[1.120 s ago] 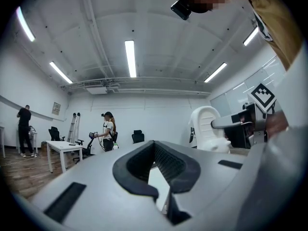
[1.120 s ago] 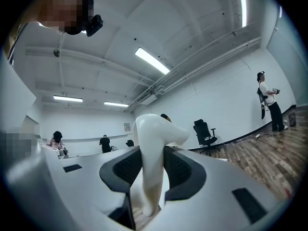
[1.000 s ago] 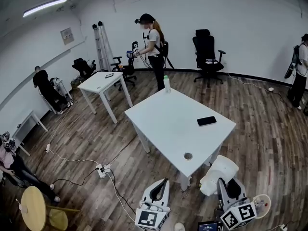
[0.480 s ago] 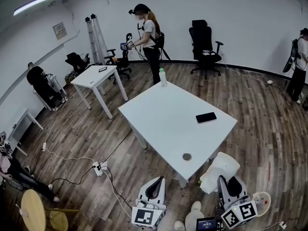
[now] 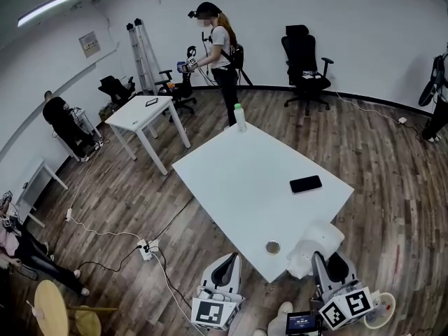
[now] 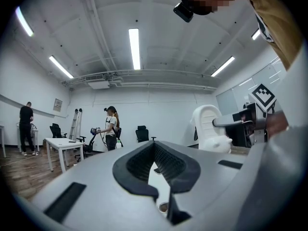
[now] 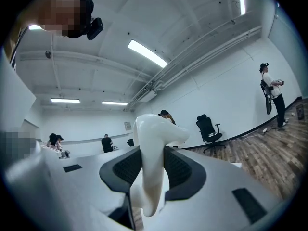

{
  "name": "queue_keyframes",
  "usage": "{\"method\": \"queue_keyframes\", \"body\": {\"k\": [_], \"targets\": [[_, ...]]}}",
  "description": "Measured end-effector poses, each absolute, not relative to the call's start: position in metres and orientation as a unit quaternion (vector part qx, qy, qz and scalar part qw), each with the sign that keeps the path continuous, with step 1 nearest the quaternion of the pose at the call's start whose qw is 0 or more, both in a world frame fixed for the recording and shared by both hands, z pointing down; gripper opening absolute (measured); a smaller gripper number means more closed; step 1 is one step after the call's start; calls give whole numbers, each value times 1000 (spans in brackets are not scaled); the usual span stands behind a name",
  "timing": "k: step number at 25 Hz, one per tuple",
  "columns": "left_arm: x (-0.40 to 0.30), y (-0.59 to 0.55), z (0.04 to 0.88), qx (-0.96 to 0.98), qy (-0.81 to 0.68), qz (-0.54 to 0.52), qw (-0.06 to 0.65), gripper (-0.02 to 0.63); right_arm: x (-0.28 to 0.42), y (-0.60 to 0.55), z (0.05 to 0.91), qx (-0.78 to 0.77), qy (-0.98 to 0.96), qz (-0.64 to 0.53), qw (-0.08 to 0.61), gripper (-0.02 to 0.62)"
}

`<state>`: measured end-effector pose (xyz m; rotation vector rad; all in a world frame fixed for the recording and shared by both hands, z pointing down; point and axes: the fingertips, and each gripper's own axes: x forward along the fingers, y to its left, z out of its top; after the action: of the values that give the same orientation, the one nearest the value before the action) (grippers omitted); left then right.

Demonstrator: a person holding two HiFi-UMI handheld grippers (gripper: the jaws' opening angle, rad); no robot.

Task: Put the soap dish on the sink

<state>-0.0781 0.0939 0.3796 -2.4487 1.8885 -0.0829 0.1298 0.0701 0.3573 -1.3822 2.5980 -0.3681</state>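
The soap dish (image 5: 318, 247) is a white, curved piece, and my right gripper (image 5: 329, 266) is shut on it at the near corner of the white table (image 5: 238, 180). In the right gripper view the soap dish (image 7: 154, 167) stands upright between the black pads of the right gripper (image 7: 153, 158). My left gripper (image 5: 234, 259) hovers just off the table's near edge, shut with its tips touching and nothing in it. The left gripper view looks past the left gripper (image 6: 154, 150) to the dish (image 6: 211, 129) at the right. No sink shows in any view.
On the table lie a black phone (image 5: 306, 184), a small bottle (image 5: 240, 117) at the far corner and a small round metal ring (image 5: 272, 247) near the front edge. A standing person (image 5: 220, 54), a second white table (image 5: 147, 114), an office chair (image 5: 304, 61) and floor cables (image 5: 147, 247) surround it.
Both grippers have come closer to the table. The soap dish, beside the table's near corner before, now overlaps it. The right gripper's hold looks the same.
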Motion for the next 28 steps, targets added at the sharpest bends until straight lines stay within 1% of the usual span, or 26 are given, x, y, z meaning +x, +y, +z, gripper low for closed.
{"method": "queue_keyframes", "body": {"k": [12, 19, 28], "targets": [[-68, 38, 371, -771, 635, -24, 31, 6, 132, 6, 363, -430, 889, -135, 79, 144], [-71, 11, 383, -767, 641, -16, 10, 6, 128, -20, 371, -433, 888, -142, 70, 144], [-99, -37, 383, -786, 617, -12, 20, 6, 103, -60, 372, -455, 878, -132, 62, 144]]}}
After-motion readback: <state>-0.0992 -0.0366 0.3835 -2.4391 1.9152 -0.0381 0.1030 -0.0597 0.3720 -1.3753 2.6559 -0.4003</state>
